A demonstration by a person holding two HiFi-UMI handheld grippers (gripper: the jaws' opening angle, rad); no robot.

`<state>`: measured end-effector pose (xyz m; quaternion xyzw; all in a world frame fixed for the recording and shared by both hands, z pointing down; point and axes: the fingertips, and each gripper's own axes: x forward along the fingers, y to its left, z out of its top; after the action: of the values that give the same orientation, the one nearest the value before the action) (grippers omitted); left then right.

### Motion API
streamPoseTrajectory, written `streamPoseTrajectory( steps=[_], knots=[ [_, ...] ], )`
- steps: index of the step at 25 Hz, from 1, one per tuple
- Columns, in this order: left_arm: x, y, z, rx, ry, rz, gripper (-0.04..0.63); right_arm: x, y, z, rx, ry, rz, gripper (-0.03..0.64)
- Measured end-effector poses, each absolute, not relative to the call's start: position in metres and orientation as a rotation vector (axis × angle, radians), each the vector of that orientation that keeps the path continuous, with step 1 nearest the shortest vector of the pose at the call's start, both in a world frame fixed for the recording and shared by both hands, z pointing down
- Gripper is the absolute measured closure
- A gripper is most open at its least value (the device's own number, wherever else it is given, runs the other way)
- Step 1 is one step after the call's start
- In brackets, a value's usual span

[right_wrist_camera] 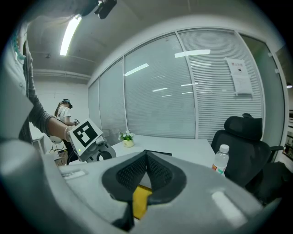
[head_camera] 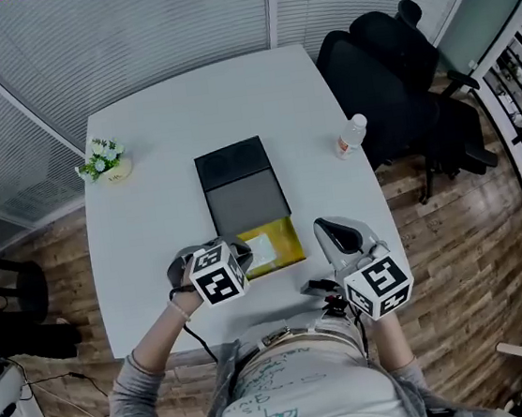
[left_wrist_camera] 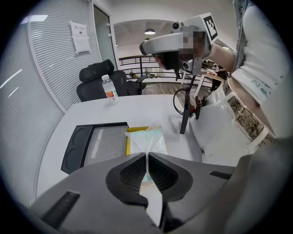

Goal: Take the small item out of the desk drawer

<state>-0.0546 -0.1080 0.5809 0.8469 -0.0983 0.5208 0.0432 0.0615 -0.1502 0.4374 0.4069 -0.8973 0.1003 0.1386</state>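
One small item is in play: a flat clear plastic packet with pale blue-green contents (left_wrist_camera: 147, 137). The left gripper (left_wrist_camera: 147, 157) has its jaws pinched flat on the packet's top edge. The packet hangs below the pads, clear of the yellow pull-out drawer (head_camera: 286, 236) and directly over it. An edge pinch makes sense, since the film looks too thin and limp to grab any other way. The drawer sticks out of the black rectangular desk organiser box (head_camera: 239, 185) toward the person, open enough to reach in from above.

The right gripper (right_wrist_camera: 146, 160) sits just right of the drawer, jaws closed together with nothing between the pads. Yellow shows through the gap under them. My read is that it's parked out of the lift path. The item is out of the drawer but not set down yet.

Counts:
- two grippers
- one packet
- one drawer
- one box
- one white table (head_camera: 156, 121)
- one clear water bottle with white cap (head_camera: 350, 135)
- one small pot of white flowers (head_camera: 104, 161)
- one black office chair (head_camera: 385, 65)
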Motion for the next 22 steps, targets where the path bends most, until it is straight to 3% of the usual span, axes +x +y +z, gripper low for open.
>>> streamPoseTrajectory(
  steps=[13, 22],
  knots=[
    [-0.076, -0.105, 0.567, 2.574, -0.368, 1.547, 0.583, 0.05, -0.15, 0.441, 1.134, -2.604, 0.299, 0.614],
    [-0.135, -0.102, 0.567, 2.5, -0.46, 1.532, 0.583, 0.044, -0.153, 0.44, 1.126, -2.611, 0.288, 0.614]
  ],
)
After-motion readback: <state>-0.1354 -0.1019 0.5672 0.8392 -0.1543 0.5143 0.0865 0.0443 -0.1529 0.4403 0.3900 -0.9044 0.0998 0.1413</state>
